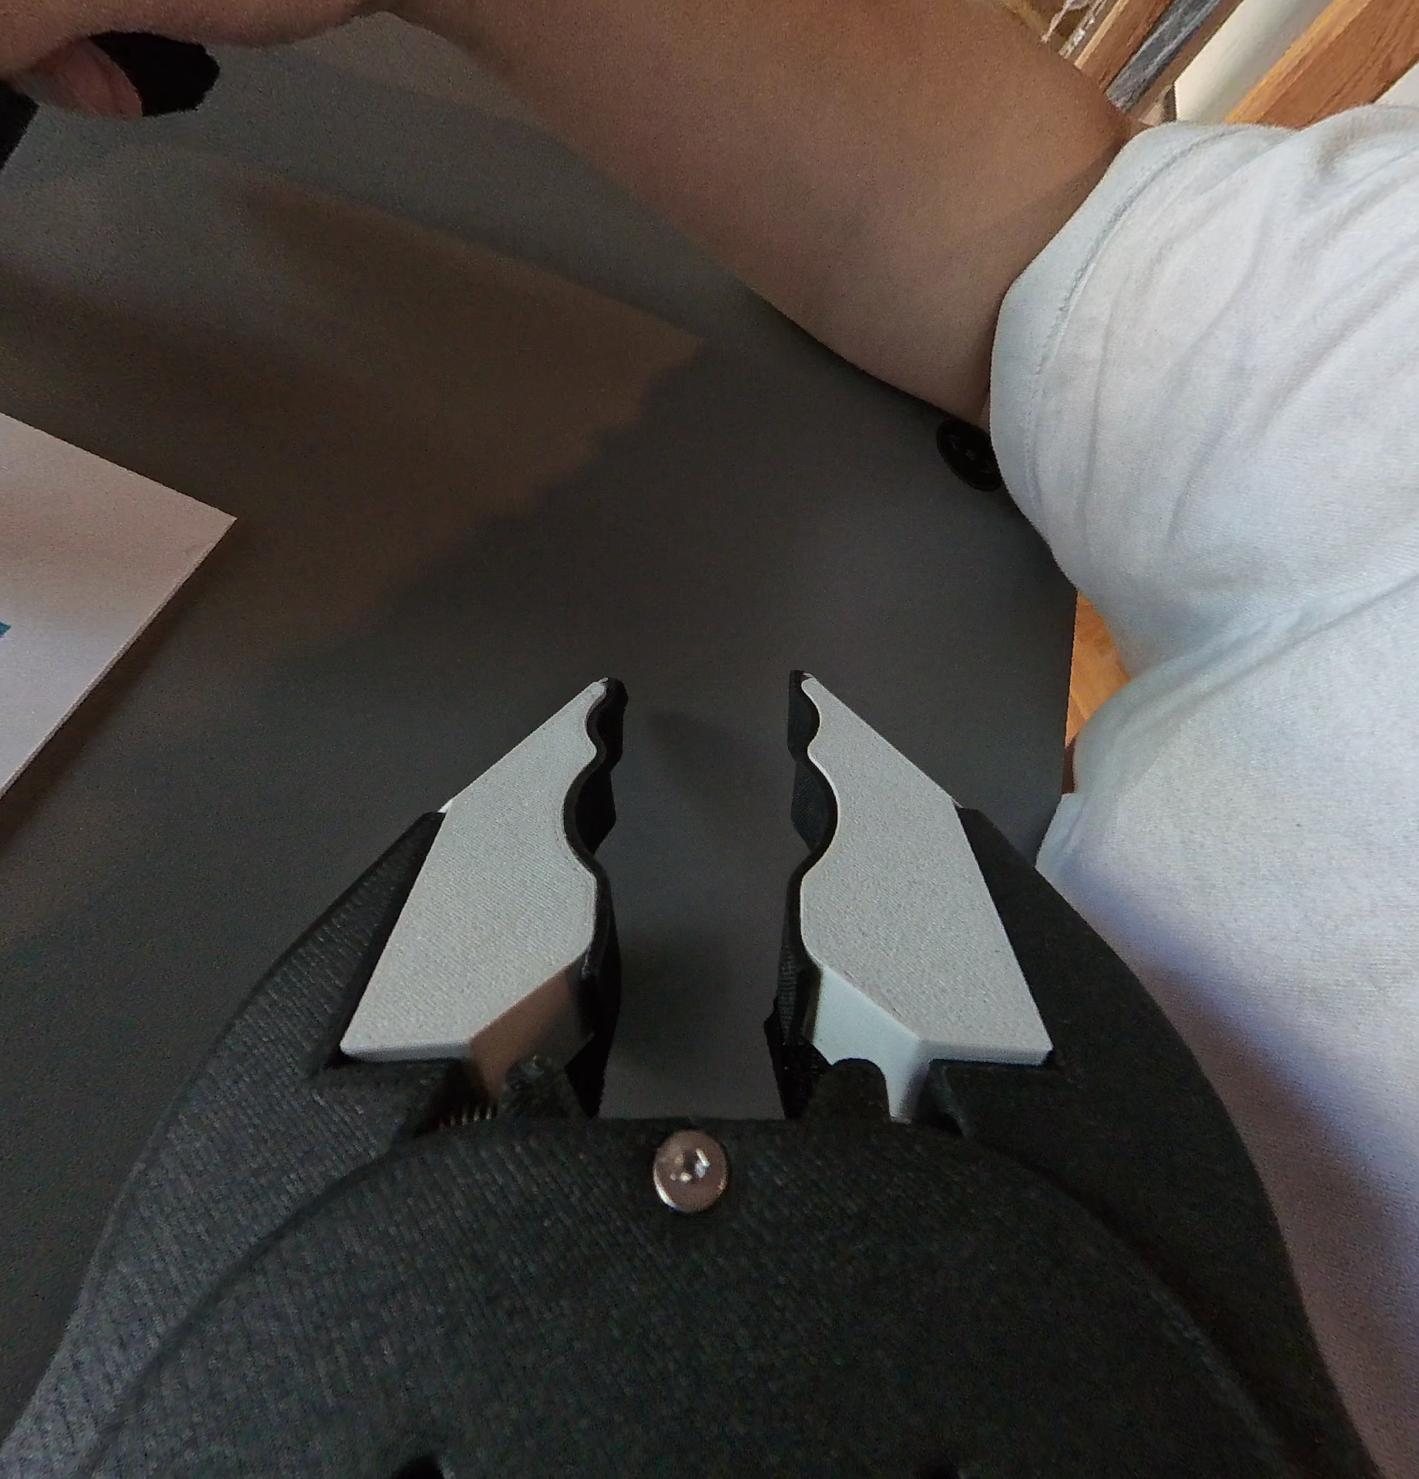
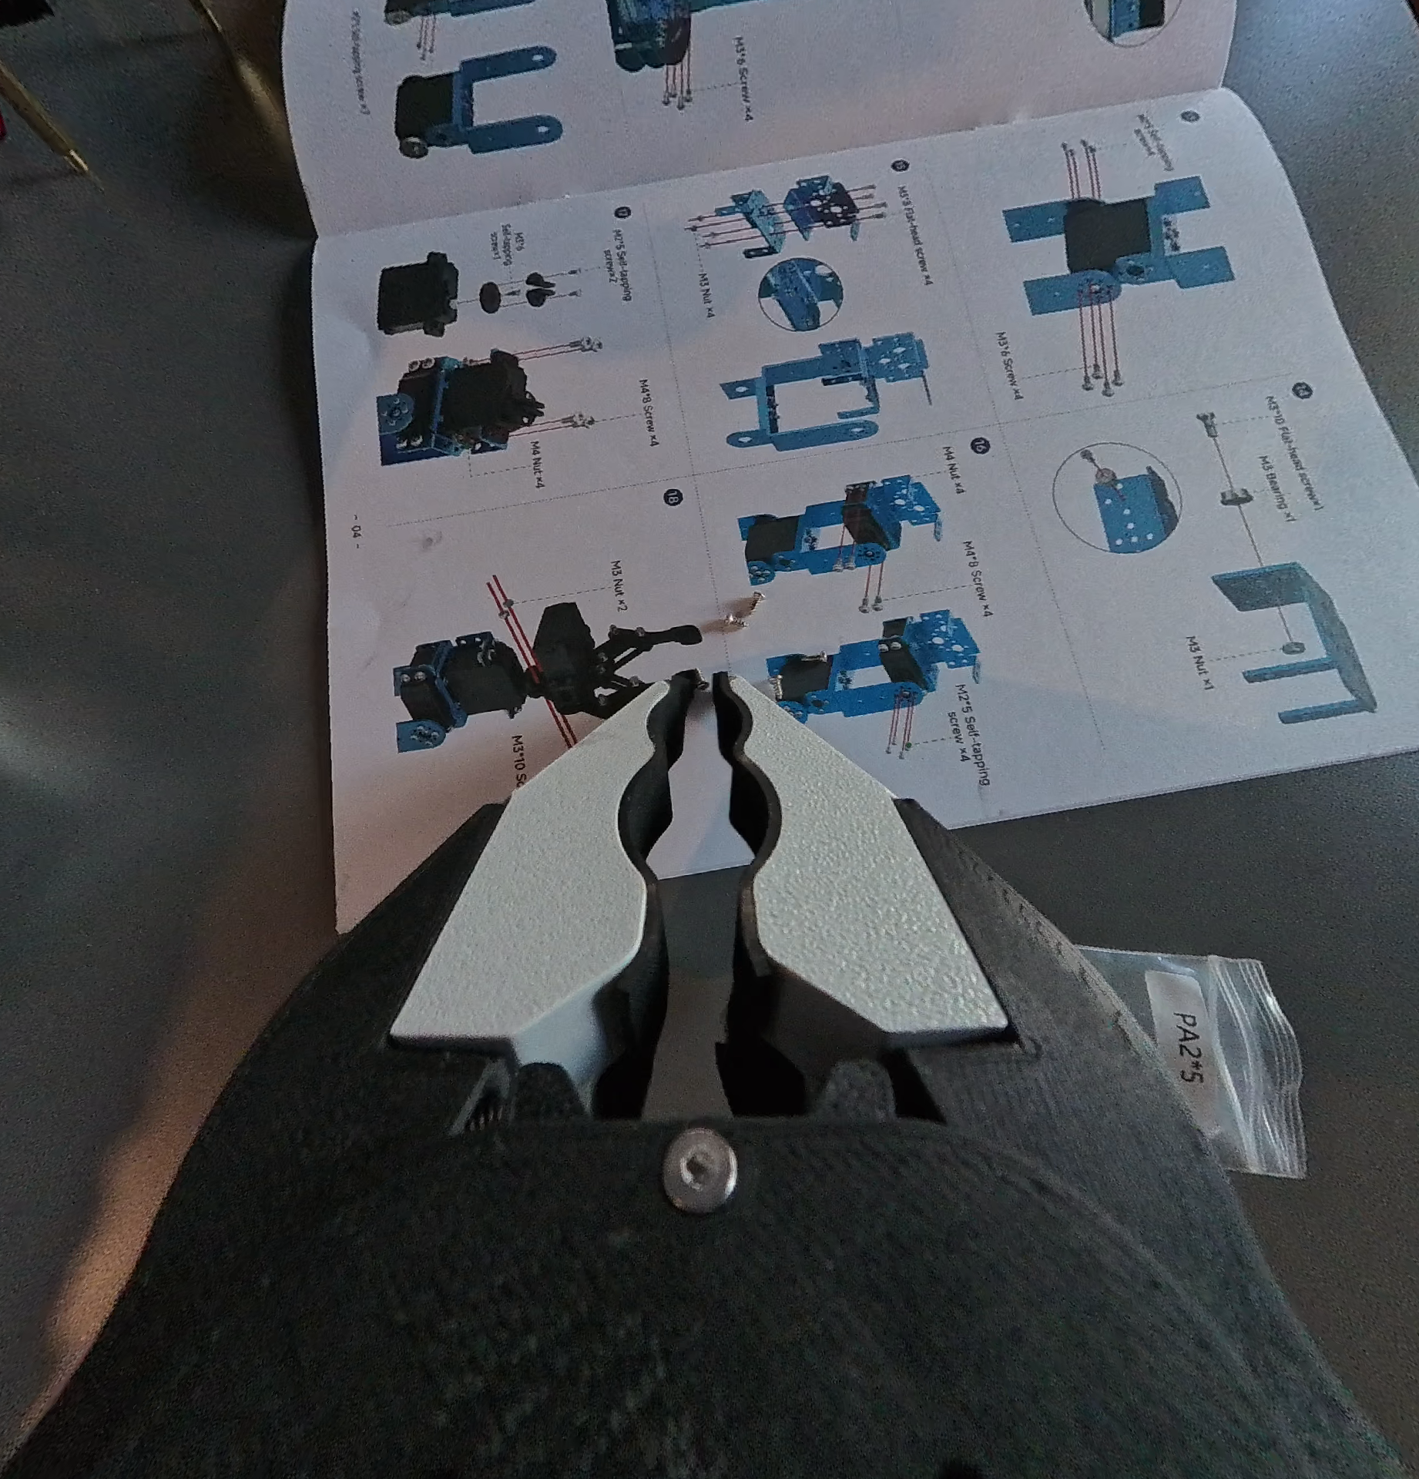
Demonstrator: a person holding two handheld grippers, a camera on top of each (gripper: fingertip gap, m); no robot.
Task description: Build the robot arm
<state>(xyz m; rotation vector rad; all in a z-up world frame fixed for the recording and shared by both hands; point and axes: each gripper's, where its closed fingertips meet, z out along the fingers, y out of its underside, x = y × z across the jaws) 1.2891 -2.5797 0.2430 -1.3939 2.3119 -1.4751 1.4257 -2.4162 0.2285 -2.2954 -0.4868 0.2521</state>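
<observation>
The left claw [image 1: 700,688] hovers released over a bare stretch of the grey table [image 1: 370,400], beside a person's forearm [image 1: 770,184] and white sleeve [image 1: 1250,400]. The right claw [image 2: 702,680], nearly clenched, rests its tips on an open instruction booklet [image 2: 770,400], at a small screw [image 2: 694,679]; two more screws [image 2: 740,615] lie just beyond, and a clear zip bag [image 2: 1226,1072] lies beside it.

A booklet [image 2: 770,400] lies open on the surface [image 2: 146,560], loose screws [image 2: 742,612] resting on its near page just ahead of the right tongs [image 2: 702,680]. A small bag [image 2: 1218,1064] lies right of them. The left tongs [image 1: 706,688] hover over bare surface, a forearm [image 1: 770,160] beyond.
</observation>
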